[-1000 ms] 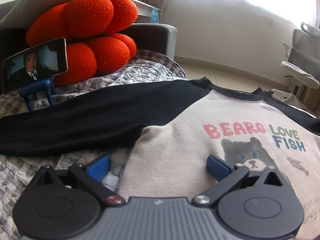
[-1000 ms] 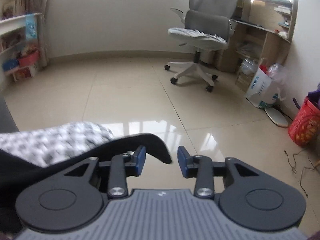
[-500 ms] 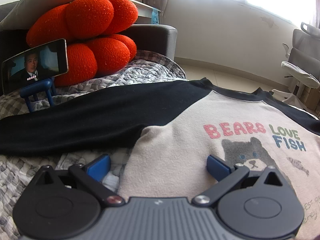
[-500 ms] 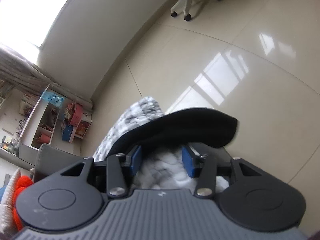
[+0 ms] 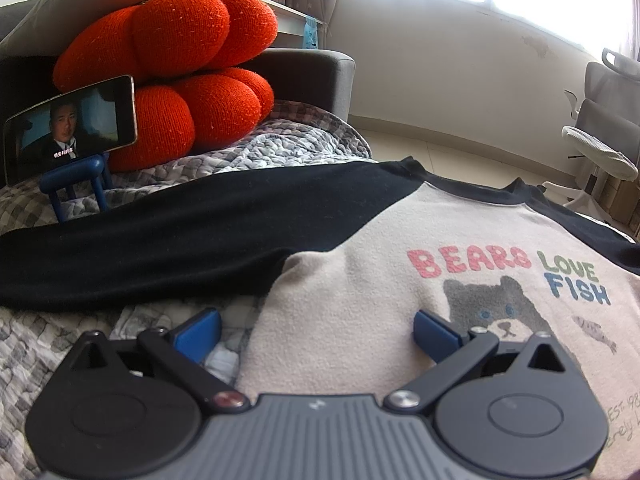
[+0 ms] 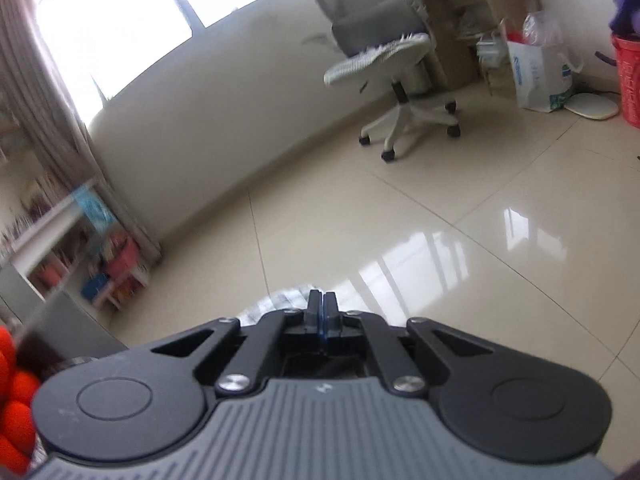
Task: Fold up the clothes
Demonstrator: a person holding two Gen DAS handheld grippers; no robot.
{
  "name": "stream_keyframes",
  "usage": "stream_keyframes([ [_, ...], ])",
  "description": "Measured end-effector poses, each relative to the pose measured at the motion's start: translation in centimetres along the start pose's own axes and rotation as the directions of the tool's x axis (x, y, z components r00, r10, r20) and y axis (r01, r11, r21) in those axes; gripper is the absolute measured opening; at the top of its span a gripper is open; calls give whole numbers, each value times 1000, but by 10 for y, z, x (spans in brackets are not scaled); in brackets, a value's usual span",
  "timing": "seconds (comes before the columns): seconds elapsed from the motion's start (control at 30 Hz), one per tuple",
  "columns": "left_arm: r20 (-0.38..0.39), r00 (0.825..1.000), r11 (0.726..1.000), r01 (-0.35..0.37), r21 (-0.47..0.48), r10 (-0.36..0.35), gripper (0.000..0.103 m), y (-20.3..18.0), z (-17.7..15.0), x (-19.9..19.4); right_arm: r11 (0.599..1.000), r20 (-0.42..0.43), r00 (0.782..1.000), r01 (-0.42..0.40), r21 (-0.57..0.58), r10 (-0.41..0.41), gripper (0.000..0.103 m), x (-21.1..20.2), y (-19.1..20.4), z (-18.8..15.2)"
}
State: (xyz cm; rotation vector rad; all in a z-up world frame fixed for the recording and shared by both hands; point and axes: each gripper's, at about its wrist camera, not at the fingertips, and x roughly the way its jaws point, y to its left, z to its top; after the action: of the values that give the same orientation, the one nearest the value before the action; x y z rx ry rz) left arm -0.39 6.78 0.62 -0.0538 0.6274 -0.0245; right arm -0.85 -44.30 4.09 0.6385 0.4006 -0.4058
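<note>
We see the shirt (image 5: pixel 360 312) spread flat on a grey quilted blanket (image 5: pixel 288 148), print side up, its pale body carrying the words "BEARS LOVE FISH" above a grey bear. Taking the shirt as our landmark: its black sleeve (image 5: pixel 168 240) stretches away to the left across the blanket, and its black collar lies at the far edge. Beyond the sleeve, an orange knot cushion (image 5: pixel 180 72) leans against the dark sofa arm, and a phone (image 5: pixel 70 130) playing video stands on a blue holder just in front of the cushion. Past the shirt's right side, an office chair (image 5: pixel 600 136) stands on the tiled floor.

Our left hand-held gripper (image 5: pixel 316 330) hangs low over the shirt's near left edge, released, its blue pads wide apart: one over the blanket beside the shirt, the other over the pale body near the bear.

Our right hand-held gripper (image 6: pixel 321 316) is clenched, pads pressed together. A thin dark layer seems pinched between them, but we cannot tell whether it is the shirt's cloth. This view is blurred, facing the floor and the chair.
</note>
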Motion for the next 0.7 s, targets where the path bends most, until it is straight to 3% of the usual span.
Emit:
stream_keyframes([
  [0.07,0,1000,1000,0,0,0,103,0,0,0,1000,-7,1000,6,-5,-6,1,-2,-3,-4],
  [0.13,1,1000,1000,0,0,0,103,0,0,0,1000,-75,997,-19,-6,19,1,8,-6,-11],
  [0.2,1,1000,1000,0,-1,0,103,0,0,0,997,-151,986,-66,41,71,10,16,-10,-18],
  [0.3,1,1000,1000,0,0,0,103,0,0,0,984,-177,977,-97,148,123,18,16,-21,-30],
  [0.37,1,1000,1000,-1,1,1,103,0,0,0,968,-183,970,-118,223,161,55,16,-25,-34],
  [0.4,1,1000,1000,-1,1,1,103,1,0,0,958,-186,966,-127,258,178,56,18,-27,-36],
  [0.53,2,1000,1000,-1,1,1,103,0,0,0,949,-209,962,-106,298,174,54,37,-20,-41],
  [0.6,2,1000,1000,-1,0,1,103,0,0,0,965,-216,968,-70,251,127,33,46,-10,-45],
  [0.63,2,1000,1000,-1,0,1,103,0,0,0,977,-207,974,-46,210,90,14,45,-4,-45],
  [0.7,2,1000,1000,1,-3,-1,103,1,0,0,986,-188,981,-22,168,54,8,47,1,-45],
])
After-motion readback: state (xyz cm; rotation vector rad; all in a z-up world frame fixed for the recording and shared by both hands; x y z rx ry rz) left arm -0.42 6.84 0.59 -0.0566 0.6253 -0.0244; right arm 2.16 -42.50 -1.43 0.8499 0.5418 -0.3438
